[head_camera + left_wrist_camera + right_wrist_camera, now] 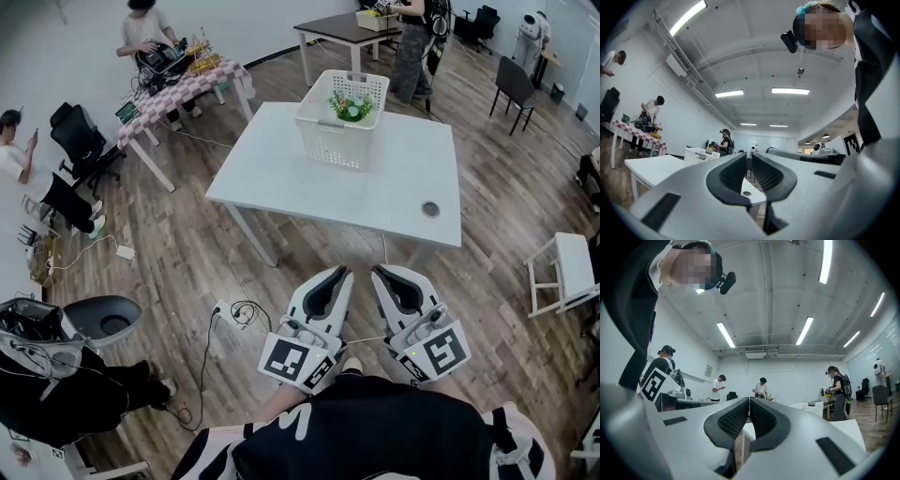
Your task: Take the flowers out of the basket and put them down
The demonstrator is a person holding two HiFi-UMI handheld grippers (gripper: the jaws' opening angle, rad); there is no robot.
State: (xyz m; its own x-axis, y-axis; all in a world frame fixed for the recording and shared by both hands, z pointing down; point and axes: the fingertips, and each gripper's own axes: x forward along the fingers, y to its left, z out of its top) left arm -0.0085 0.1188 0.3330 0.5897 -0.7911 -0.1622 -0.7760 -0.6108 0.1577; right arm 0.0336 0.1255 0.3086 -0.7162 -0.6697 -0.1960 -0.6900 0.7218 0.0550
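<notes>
Far left in the head view: a seated person and a black office chair. Next to the right stands a tabletop with a checked cloth, loaded with equipment, and a second person is bent over it. A cable lies coiled on the wooden floor.

The left claw is held low, close to the operator's body, over the floor and well short of the white tabletop. In the left gripper view its ribbed pads are drawn in to a narrow slit, with nothing between them.

The white basket stands upright on the far half of the white tabletop, near its back edge. The flowers sit inside the basket, toward its right side, with green leaves and pale blooms showing above the rim. Neither claw touches basket or flowers.

The right claw is just beside the left one, also low and over the floor. In the right gripper view its pads meet along a thin line and hold nothing.

A round cable port is set in the tabletop near its right front corner. A white stool stands on the floor at far right
</notes>
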